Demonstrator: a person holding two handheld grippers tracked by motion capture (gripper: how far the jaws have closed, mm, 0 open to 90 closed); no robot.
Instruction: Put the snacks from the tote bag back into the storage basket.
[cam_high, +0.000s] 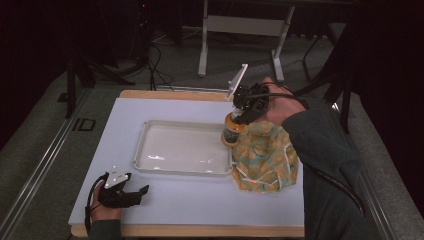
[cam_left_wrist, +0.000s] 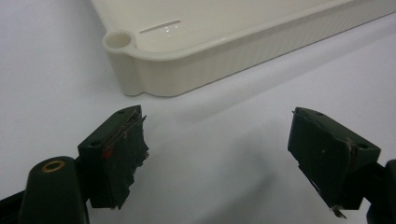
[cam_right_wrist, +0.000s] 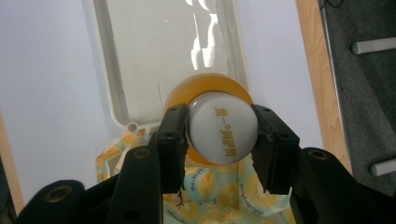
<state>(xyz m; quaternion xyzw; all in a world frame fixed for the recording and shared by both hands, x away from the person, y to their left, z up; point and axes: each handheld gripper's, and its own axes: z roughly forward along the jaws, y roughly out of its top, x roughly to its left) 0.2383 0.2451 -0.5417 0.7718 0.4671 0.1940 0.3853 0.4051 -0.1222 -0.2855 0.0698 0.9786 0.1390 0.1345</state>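
Tray (cam_high: 182, 148): white, shallow, rectangular, at centre of the pale surface (cam_high: 200, 200). Interior bare apart from light reflections. From the left gripper view, one rounded corner with a small round socket and ribbed outer wall is seen; the rest of the tray runs out of frame.

Bag (cam_high: 265, 156): soft, yellow-and-teal fruit print, sitting at 3 o'clock of the tray and touching its right edge. Its contents cannot be made out. From the right gripper view only the bag's top folds appear below the fingers.

Bottle (cam_high: 231, 131): amber body, white cap with yellow print. Located at the tray's 3 o'clock rim, at the bag's 10 o'clock side. The right gripper (cam_high: 239, 117) has its fingers clamped on the white cap, one on each side; the right gripper view looks straight down on the cap, with the amber shoulder showing around it. Lower body of the bottle is hidden by the cap and fingers there; in the high view the label is too small to read. Whether the base rests on anything cannot be told.

Left gripper (cam_high: 142, 192): at 7 o'clock of the tray, low over the surface, fingers spread wide with nothing between them. Its hand is partly cut off at the frame's bottom edge.
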